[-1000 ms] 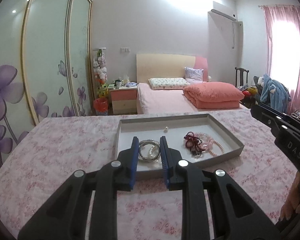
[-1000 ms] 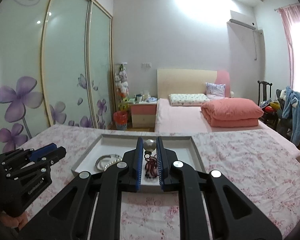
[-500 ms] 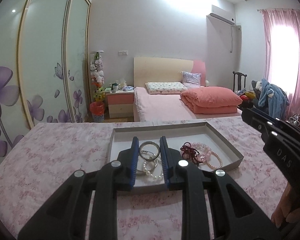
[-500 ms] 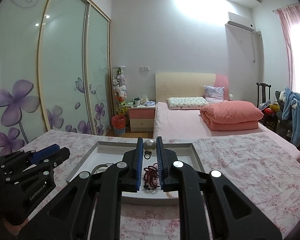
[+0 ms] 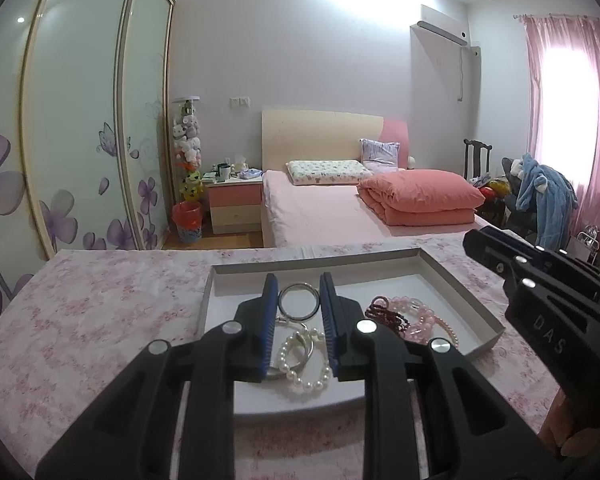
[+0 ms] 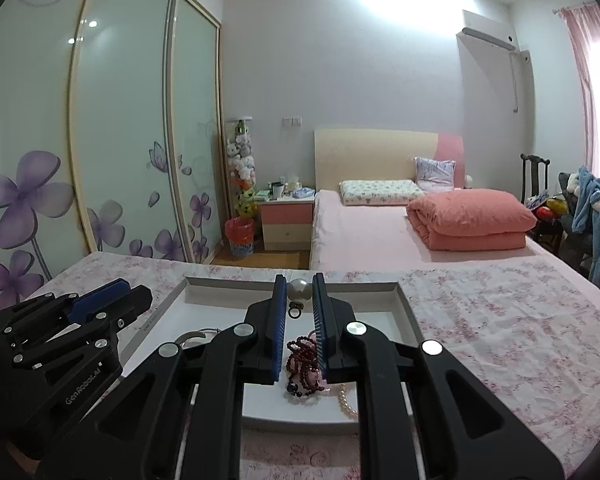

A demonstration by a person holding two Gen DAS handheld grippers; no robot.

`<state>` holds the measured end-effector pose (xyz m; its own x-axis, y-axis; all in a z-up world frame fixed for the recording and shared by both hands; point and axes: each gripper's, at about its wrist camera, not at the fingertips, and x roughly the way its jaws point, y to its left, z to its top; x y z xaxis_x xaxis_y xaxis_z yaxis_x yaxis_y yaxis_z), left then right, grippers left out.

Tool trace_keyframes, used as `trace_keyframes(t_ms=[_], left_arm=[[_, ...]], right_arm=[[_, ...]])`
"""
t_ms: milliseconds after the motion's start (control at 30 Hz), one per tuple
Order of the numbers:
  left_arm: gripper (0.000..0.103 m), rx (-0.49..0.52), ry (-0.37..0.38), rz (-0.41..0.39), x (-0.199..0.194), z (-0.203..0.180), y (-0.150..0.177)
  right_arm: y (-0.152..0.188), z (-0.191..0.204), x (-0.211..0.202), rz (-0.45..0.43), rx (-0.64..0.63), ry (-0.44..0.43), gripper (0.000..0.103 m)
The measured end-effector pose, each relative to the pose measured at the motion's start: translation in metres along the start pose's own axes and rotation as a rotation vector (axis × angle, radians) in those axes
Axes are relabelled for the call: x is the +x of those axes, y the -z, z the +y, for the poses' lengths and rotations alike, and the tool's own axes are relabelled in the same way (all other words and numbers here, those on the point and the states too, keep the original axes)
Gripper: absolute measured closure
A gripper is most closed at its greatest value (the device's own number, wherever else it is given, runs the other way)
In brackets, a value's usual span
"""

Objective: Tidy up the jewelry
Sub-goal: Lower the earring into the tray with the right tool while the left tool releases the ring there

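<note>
**Tray contents and surroundings**

Tray point(image 5: 458, 292) on table point(image 5: 80, 320). In tray: metal ring point(image 5: 299, 301) left, pearl bracelet point(image 5: 302, 372) before it, bead bracelets point(image 5: 400, 318) right. Bed point(image 5: 320, 216) behind table; nightstand point(image 5: 234, 206) left of bed.

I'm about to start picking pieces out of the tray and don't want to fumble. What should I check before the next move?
1. Tray flat on the floral cloth: ok.
2. Left gripper lined up with the silver bangle: ok.
3. Left jaws wide enough to take the bangle: not ok, they stand nearly shut.
4. Right gripper over the dark red beads: ok.
5. Red beads free of the pink bracelet: not ok, they overlap.
6. Height above the jewelry: cannot tell.
</note>
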<state>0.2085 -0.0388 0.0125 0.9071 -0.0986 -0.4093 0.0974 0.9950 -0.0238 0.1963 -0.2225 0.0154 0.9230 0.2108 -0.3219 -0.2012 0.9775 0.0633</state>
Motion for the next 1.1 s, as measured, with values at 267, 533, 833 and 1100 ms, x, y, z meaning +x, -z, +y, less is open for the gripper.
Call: trace_keyframes(t_ms=[267,533,833,1100], left_arm=[[0.081,-0.016,0.011,0.064,0.044,0.006,0.005],[0.081,-0.027,0.002,0.104,0.071,0.010,0.009],[0.081,-0.039,0.004,0.130,0.081,0.013,0.013],[0.074,-0.079,0.012,0.130,0.084,0.020,0.014]], right_arm=[[0.004,-0.005,0.039,0.070,0.025,-0.013,0.089],[0.010,-0.014,0.068,0.137,0.062,-0.031,0.089],[0.019,-0.022,0.083,0.188,0.110,-0.059,0.088],[0.018,-0.043,0.078,0.149,0.215,-0.063,0.062]])
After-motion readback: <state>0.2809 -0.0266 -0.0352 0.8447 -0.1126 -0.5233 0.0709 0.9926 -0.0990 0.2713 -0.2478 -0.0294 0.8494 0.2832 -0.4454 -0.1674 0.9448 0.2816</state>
